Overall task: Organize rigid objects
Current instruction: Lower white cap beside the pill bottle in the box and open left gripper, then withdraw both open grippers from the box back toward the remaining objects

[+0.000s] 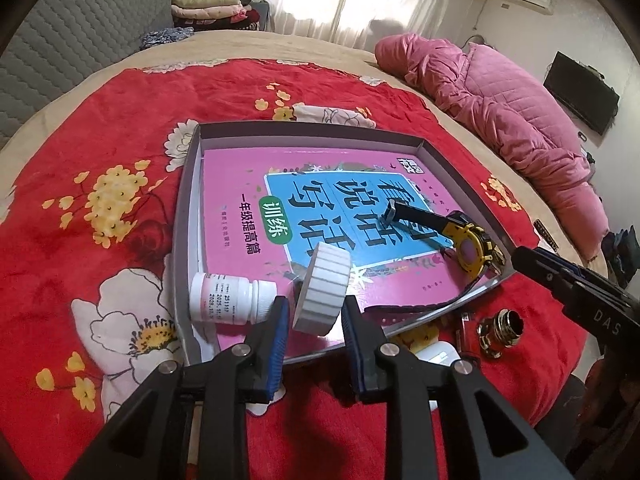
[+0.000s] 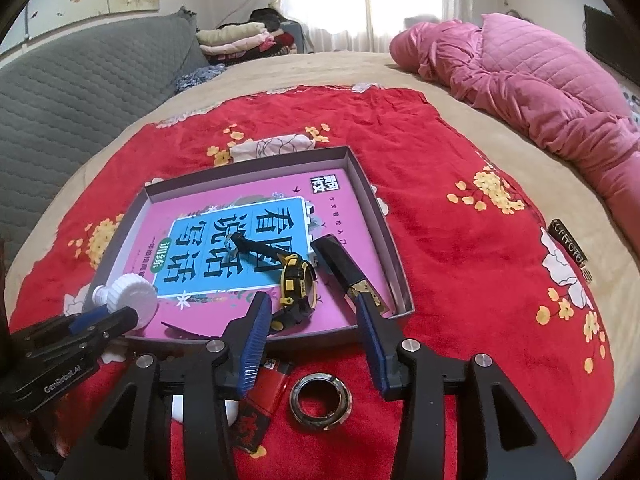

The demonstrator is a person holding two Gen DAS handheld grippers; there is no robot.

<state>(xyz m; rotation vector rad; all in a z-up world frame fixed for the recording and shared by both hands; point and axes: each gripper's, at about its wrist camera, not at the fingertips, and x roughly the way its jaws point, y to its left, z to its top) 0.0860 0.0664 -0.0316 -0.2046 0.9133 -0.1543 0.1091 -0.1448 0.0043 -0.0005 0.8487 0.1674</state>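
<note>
A shallow grey box tray (image 1: 182, 216) (image 2: 394, 256) lies on a red flowered blanket and holds a pink book (image 1: 248, 176) (image 2: 264, 200). On the book lie a yellow-and-black watch (image 1: 472, 248) (image 2: 298, 280) and a black bar (image 2: 344, 268). A white pill bottle (image 1: 228, 298) lies in the tray's near left corner. My left gripper (image 1: 314, 312) (image 2: 106, 316) is open around a white ribbed cap (image 1: 324, 292) (image 2: 134, 298) that stands tilted on its edge. My right gripper (image 2: 312, 308) (image 1: 520, 258) is open and empty over the tray's near edge.
In front of the tray lie a metal ring fitting (image 1: 500, 330) (image 2: 320, 400), a red lighter (image 2: 266, 396) and a white item (image 1: 438, 354). A pink quilt (image 2: 540, 84) lies at the far right. A grey headboard (image 1: 72, 48) stands at the left.
</note>
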